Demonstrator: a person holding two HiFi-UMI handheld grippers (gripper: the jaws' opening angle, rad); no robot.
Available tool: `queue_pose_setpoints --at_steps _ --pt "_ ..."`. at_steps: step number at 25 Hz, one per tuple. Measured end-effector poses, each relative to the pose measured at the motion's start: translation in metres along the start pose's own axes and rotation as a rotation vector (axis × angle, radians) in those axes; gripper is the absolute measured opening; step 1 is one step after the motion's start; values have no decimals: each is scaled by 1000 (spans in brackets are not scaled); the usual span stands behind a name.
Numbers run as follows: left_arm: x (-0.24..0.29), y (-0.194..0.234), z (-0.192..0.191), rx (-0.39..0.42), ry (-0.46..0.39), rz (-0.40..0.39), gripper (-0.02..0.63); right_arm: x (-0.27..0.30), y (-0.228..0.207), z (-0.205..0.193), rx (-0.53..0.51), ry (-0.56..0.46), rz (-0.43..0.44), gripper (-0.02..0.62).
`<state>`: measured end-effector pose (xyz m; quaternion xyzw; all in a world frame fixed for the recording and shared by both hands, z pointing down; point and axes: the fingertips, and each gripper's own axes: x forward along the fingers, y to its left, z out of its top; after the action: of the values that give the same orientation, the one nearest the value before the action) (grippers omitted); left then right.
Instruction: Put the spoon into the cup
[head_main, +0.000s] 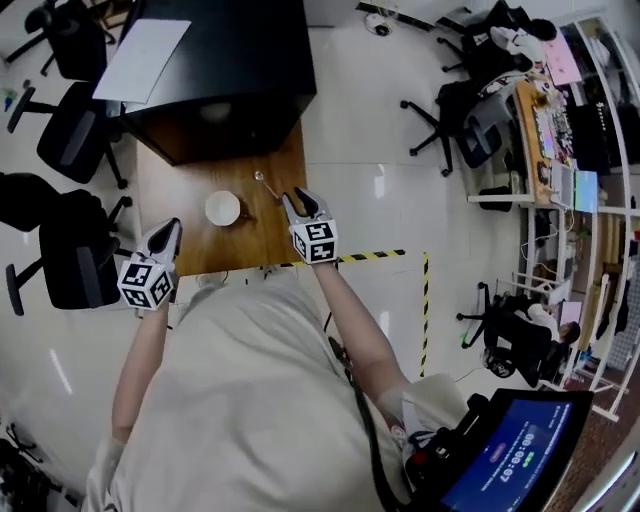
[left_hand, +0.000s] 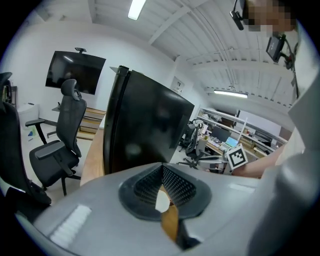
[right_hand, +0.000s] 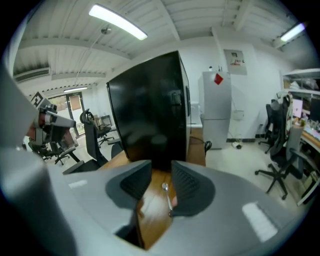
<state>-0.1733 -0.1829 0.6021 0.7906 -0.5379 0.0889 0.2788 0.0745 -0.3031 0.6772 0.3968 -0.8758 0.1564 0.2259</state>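
Right gripper (right_hand: 161, 170) is holding its jaws partly apart, gripping nothing. The spoon (right_hand: 167, 200) is lying on the table (right_hand: 150, 210) just ahead, in line with the gap and nearer its right jaw, handle pointing back at the gripper, bowl away. The cup (head_main: 223, 208) is sitting off to its left, nearer the closed, empty left gripper (head_main: 170, 228).

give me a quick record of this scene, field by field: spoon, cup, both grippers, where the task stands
spoon: lies flat on the wooden table, to the right of the cup, apart from it
cup: white, upright, no spoon in it
right gripper: jaws apart, empty, lined up on the spoon ahead
left gripper: jaws together at the tips, empty, aimed at the cup
behind: black box at the table's far end
task: spoon not yet picked up
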Motion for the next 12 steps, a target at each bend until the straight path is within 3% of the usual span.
queue_pose_setpoints --at_steps 6,12 --pt "-13 6 -13 -20 16 77 0 59 -9 -85 -156 230 89 124" --pt "-20 -11 -13 -57 12 69 0 92 -16 -148 -283 396 152 120"
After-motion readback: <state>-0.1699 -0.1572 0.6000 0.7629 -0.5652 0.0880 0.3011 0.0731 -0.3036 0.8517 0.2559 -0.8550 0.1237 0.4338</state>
